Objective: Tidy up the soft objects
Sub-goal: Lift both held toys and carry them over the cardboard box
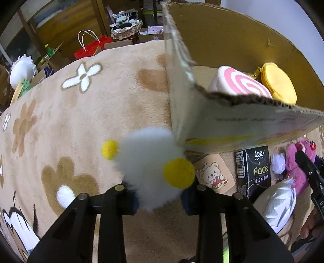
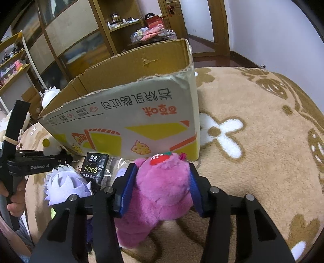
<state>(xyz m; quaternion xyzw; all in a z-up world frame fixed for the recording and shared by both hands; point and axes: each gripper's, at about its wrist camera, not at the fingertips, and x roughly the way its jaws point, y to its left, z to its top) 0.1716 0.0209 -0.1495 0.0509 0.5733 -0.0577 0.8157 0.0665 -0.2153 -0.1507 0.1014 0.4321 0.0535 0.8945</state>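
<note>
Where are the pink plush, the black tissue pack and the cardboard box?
pink plush (image 2: 162, 182): right wrist view, on the fuzzy body between the right gripper's blue pads.
black tissue pack (image 1: 256, 168): left wrist view, on its printed front face.
cardboard box (image 2: 129, 113): right wrist view, on the printed side wall.

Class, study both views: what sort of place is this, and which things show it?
Probably a home living room or bedroom: a plush flower-patterned carpet covers the floor, wooden shelves hold trinkets, and a wooden door stands behind.
</note>
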